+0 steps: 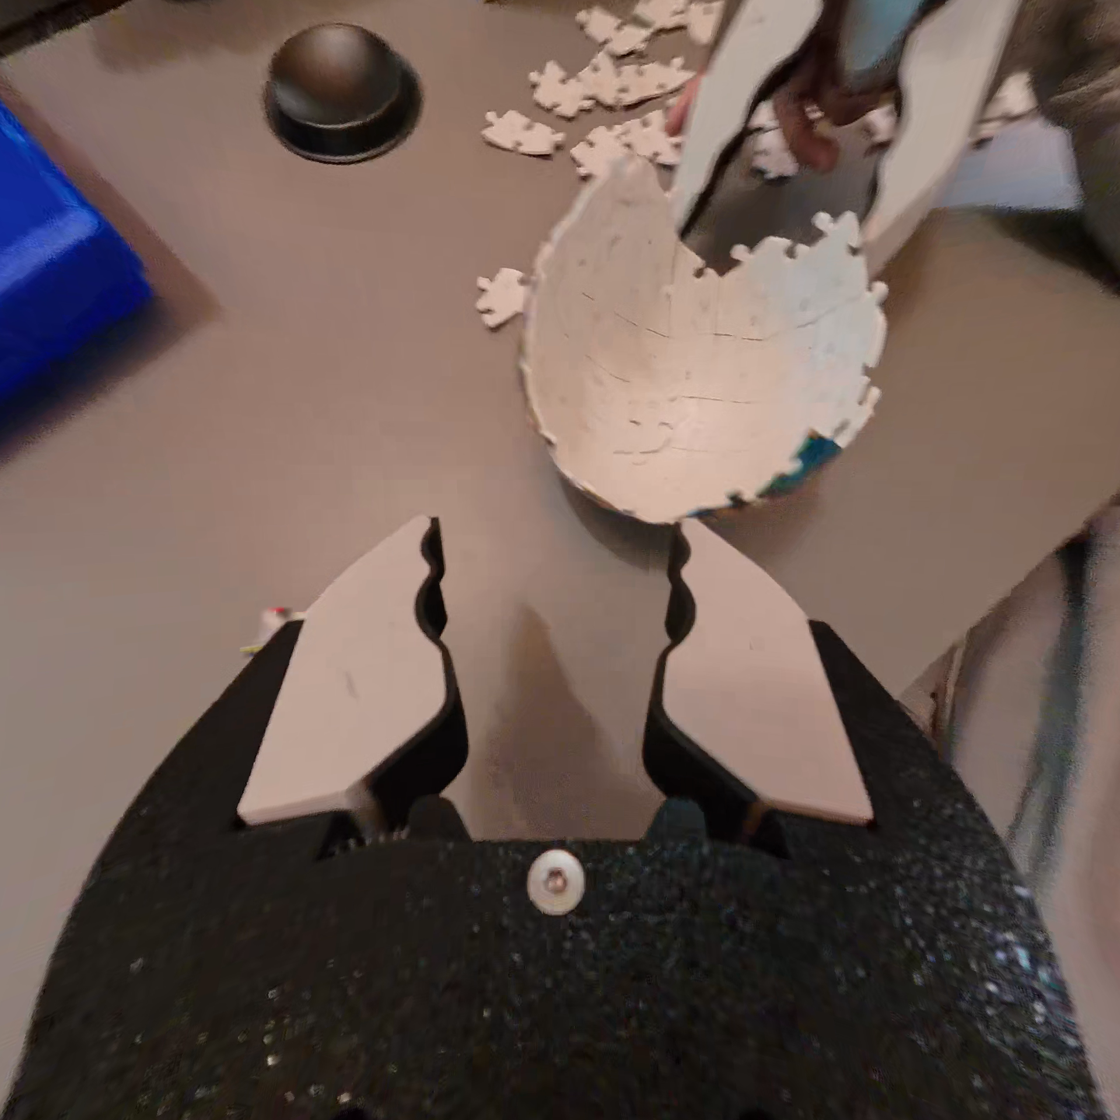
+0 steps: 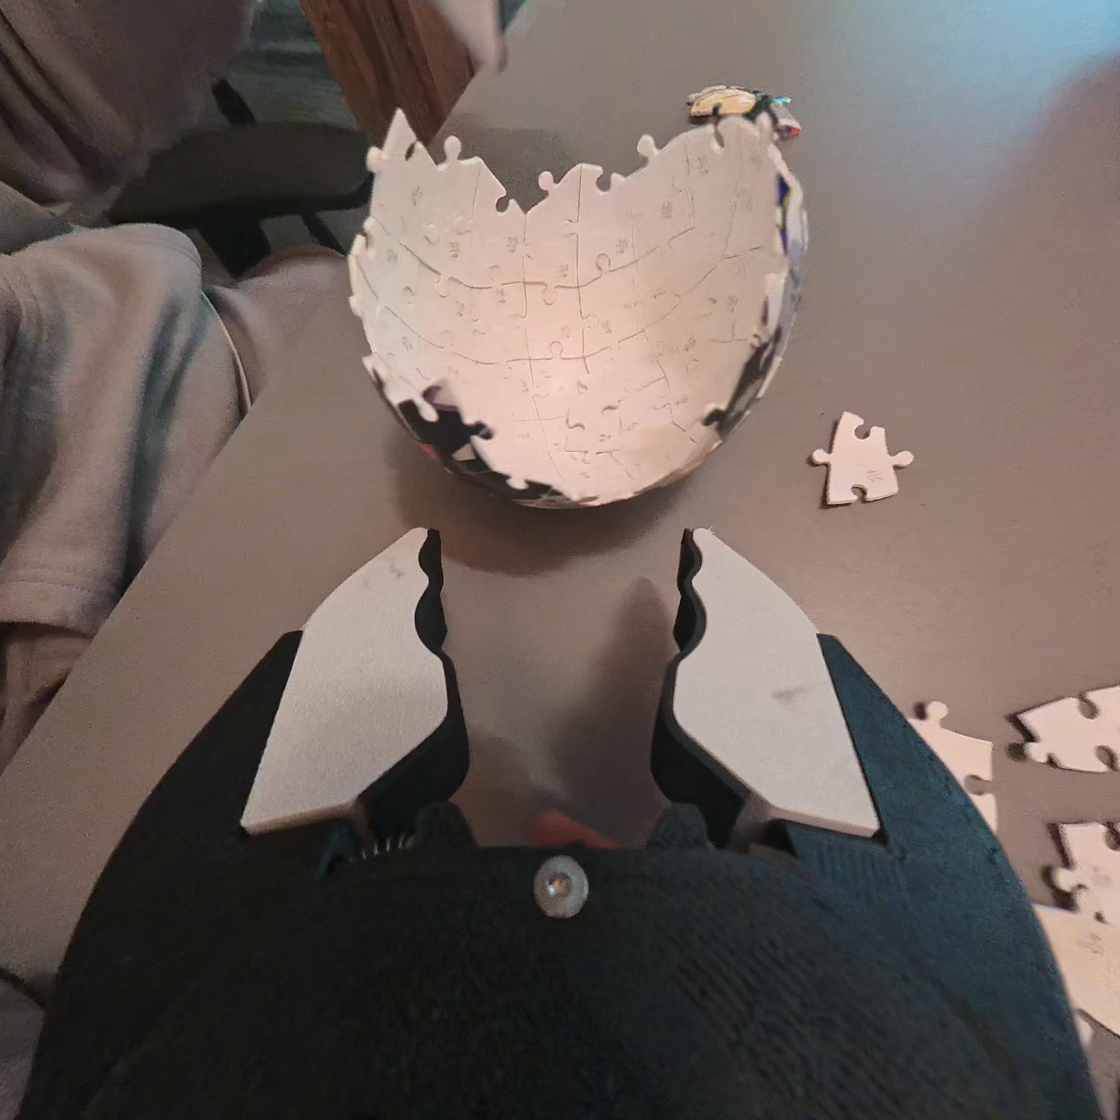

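White inside on the puzzle shell (image 2: 576, 339), criss-crossed with thin dark seams, and flashes of black, blue and red print along its outer edge. Loose pieces (image 2: 860, 463) lie white side up on the grey-brown surface (image 2: 970, 303). The left tongs (image 1: 554, 533) show pale grey fingers (image 1: 357, 666) with black liners on a speckled black body. There's a bright blue box (image 1: 54, 291), a dark brown domed knob (image 1: 342, 91) and a grey sleeve (image 2: 103, 363).
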